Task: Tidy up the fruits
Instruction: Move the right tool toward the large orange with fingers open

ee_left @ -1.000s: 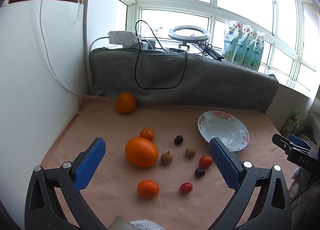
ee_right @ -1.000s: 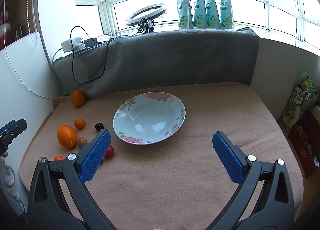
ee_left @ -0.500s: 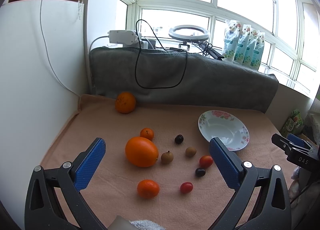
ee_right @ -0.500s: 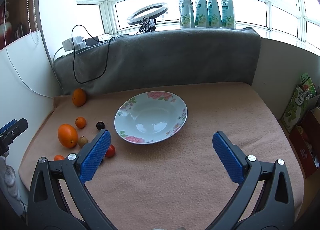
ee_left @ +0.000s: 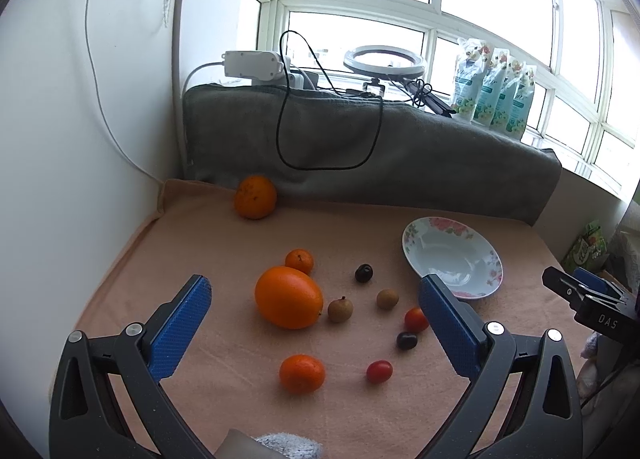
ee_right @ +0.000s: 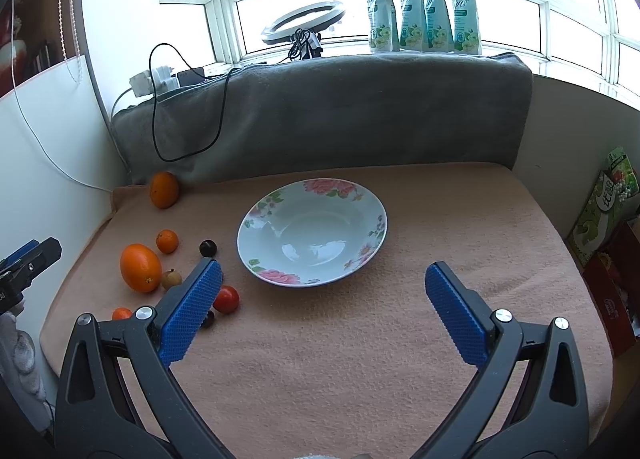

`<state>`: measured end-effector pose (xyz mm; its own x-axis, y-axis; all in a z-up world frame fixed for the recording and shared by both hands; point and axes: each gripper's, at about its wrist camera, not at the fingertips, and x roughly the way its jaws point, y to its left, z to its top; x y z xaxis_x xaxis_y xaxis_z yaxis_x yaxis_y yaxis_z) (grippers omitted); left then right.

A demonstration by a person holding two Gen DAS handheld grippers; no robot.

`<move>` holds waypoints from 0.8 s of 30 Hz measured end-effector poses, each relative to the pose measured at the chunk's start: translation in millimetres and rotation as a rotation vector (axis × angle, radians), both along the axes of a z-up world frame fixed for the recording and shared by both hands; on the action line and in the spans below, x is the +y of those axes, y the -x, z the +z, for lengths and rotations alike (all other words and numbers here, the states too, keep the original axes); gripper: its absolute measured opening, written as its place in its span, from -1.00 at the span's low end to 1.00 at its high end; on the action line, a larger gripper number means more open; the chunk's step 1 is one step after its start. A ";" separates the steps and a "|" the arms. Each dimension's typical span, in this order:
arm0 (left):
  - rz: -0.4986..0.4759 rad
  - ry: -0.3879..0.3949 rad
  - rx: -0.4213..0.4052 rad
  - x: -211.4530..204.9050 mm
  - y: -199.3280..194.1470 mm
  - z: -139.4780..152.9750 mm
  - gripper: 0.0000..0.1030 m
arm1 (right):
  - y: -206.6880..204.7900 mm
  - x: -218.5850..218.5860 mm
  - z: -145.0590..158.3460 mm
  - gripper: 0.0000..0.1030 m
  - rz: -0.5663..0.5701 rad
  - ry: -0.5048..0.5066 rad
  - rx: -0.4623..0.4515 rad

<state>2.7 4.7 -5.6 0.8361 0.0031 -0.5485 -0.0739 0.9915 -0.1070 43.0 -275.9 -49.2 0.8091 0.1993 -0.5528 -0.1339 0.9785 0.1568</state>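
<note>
Left wrist view showed the left gripper (ee_left: pixel 314 301) spread wide and empty above the fruits, the large orange (ee_left: pixel 289 297) lying between its pads. Beside it, the right gripper (ee_right: pixel 322 301) gaped empty too, just short of the floral bowl (ee_right: pixel 312 233).

Oranges, large: two, one oval (ee_left: pixel 289 297), one round (ee_left: pixel 255 196) against the grey blanket (ee_left: pixel 420 163).
Mandarins, small: two (ee_left: pixel 299 261) (ee_left: pixel 302 373).
Cherry tomatoes, red: two (ee_left: pixel 416 319) (ee_left: pixel 379 371).
Dark cherries or grapes, kind uncertain: two (ee_left: pixel 363 273) (ee_left: pixel 407 340).
Longans, brown: two (ee_left: pixel 340 309) (ee_left: pixel 387 298).
Floral plate (ee_right: pixel 256 215): one.
Refill pouches, teal and white, on the sill: four (ee_right: pixel 380 3) (ee_right: pixel 411 3) (ee_right: pixel 438 5) (ee_right: pixel 466 7).
Ring light (ee_left: pixel 384 63): one.
Peach-coloured cloth (ee_right: pixel 360 359) covering the surface: one.
</note>
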 end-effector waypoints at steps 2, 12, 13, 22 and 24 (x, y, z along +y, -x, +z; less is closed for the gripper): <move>0.004 0.006 0.005 3.0 -0.5 -2.2 0.99 | -1.7 2.1 -1.1 1.00 0.013 -0.004 0.006; 0.010 0.117 0.090 29.0 -7.6 -28.2 0.99 | -21.4 25.0 -2.8 1.00 0.135 -0.052 0.045; 0.014 0.126 0.099 31.8 -7.6 -32.1 0.99 | -23.5 29.2 -3.1 1.00 0.151 -0.057 0.048; 0.028 0.248 0.166 56.0 -12.1 -60.2 0.98 | -51.5 76.3 -11.6 1.00 0.331 -0.098 0.126; 0.024 0.273 0.174 60.2 -12.9 -65.4 0.97 | -58.6 86.2 -15.9 1.00 0.366 -0.115 0.152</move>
<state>15.6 64.9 -71.0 0.7313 -0.1451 -0.6664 -0.1377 0.9255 -0.3527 101.6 -189.7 -65.2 0.5844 0.5262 -0.6178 -0.4367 0.8456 0.3070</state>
